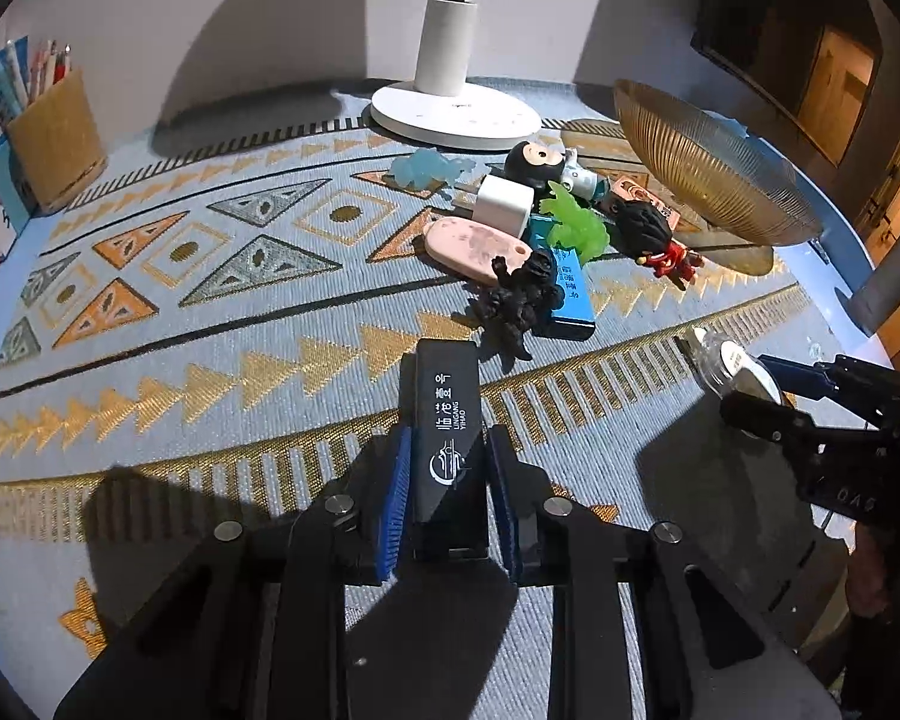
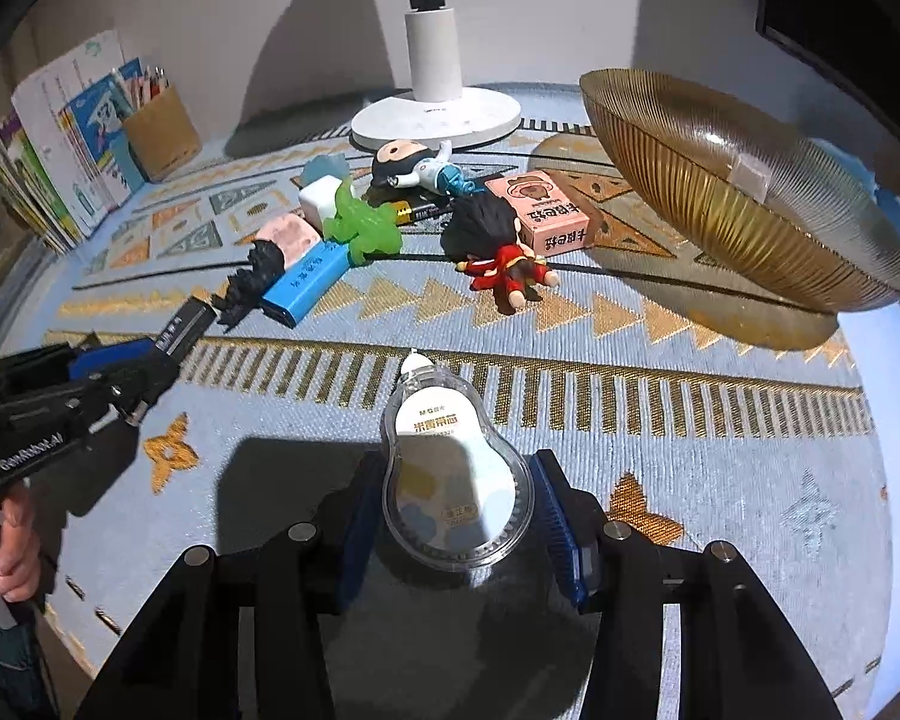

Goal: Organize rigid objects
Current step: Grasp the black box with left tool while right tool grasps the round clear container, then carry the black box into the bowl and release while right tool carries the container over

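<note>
Both picks look made: the left gripper (image 1: 450, 492) is clamped on a black bar-shaped stick (image 1: 448, 420) printed "LINGANG YIHAO" beside Chinese characters and a round white logo, while the right gripper (image 2: 459, 516) has its pads closed against a clear teardrop-shaped correction-tape refill (image 2: 450, 480), its label headed "M&G" over larger Chinese print. Both items hang over the patterned mat (image 1: 210, 324), on the near side of the ribbed amber glass bowl (image 2: 750, 180), which stands tilted at the mat's far right edge and appears empty. The judged next move is a carry toward that bowl and a release into it (assuming it is the collecting dish). Still on the mat left of the bowl: a pink card box (image 2: 549, 222) with Chinese lettering, a blue stick (image 2: 303, 285), figurines and a white plug. The left gripper's body reads "GenRobot.AI"
</note>
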A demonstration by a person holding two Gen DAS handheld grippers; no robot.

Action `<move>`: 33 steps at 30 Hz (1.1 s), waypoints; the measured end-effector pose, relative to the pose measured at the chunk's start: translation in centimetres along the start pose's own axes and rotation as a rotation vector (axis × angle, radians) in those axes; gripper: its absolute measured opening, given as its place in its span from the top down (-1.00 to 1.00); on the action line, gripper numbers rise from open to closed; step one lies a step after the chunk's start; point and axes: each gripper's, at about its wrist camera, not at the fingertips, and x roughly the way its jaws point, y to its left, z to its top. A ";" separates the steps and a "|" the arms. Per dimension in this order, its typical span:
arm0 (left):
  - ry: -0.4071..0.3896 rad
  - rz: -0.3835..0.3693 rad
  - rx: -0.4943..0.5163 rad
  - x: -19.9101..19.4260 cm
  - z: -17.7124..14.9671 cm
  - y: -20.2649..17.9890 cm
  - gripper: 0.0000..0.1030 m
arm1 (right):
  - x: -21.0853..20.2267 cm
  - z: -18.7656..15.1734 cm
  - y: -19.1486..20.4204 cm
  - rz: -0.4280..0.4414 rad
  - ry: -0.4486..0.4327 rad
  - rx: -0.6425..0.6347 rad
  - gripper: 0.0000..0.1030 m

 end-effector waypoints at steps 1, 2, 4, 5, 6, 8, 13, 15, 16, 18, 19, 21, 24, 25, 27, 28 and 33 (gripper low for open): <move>-0.002 -0.011 -0.005 0.0 0.0 0.0 0.41 | 0.1 0.0 0.3 -0.014 0.003 -0.016 -0.02; 0.001 -0.012 -0.003 0.0 0.0 -0.1 0.39 | 0.2 0.0 0.5 -0.022 0.003 -0.035 -0.03; -0.003 0.016 0.016 0.2 0.1 -0.7 0.39 | 0.2 0.0 0.9 -0.046 -0.006 -0.059 -0.03; -0.005 0.025 0.022 0.3 0.1 -0.9 0.39 | 0.2 0.0 1.0 -0.048 -0.007 -0.059 -0.03; -0.006 0.036 0.032 0.4 0.2 -1.2 0.42 | 0.3 0.1 1.0 -0.046 -0.006 -0.055 0.01; -0.013 0.060 0.051 0.4 0.2 -1.6 0.59 | 0.2 0.1 1.1 -0.032 -0.005 -0.055 0.06; -0.056 -0.006 0.007 -1.4 0.3 -1.3 0.59 | -0.6 0.0 2.2 0.045 -0.020 -0.070 0.07; -0.094 -0.018 0.006 -2.7 0.8 -1.6 0.59 | -1.4 0.3 2.3 0.097 -0.039 -0.058 0.07; -0.126 -0.028 0.011 -3.8 1.4 -1.9 0.59 | -2.1 0.6 2.3 0.123 -0.055 -0.049 0.06; -0.173 -0.038 0.026 -5.3 2.5 -2.7 0.59 | -3.9 1.6 1.6 0.156 -0.102 -0.024 0.07; -0.209 -0.040 0.043 -6.4 3.4 -3.4 0.59 | -4.6 2.0 1.2 0.161 -0.123 -0.013 0.06; -0.261 -0.050 0.081 -7.7 5.1 -4.9 0.59 | -6.1 2.9 0.2 0.157 -0.165 0.013 0.07; -0.333 -0.070 0.120 -9.4 8.0 -7.0 0.59 | -9.3 4.9 -3.1 0.083 -0.265 0.057 0.07; -0.355 -0.090 0.125 -9.8 9.1 -7.7 0.59 | -10.3 5.6 -4.3 0.052 -0.293 0.071 0.07; -0.386 -0.116 0.144 -9.9 11.7 -9.4 0.59 | -11.9 6.8 -6.7 -0.024 -0.338 0.103 0.07; -0.394 -0.121 0.153 -9.7 12.6 -10.2 0.59 | -12.9 7.7 -8.7 -0.100 -0.368 0.133 0.06; -0.346 -0.197 0.174 -6.1 19.0 -14.8 0.59 | -14.5 10.8 -15.8 -0.269 -0.402 0.232 0.06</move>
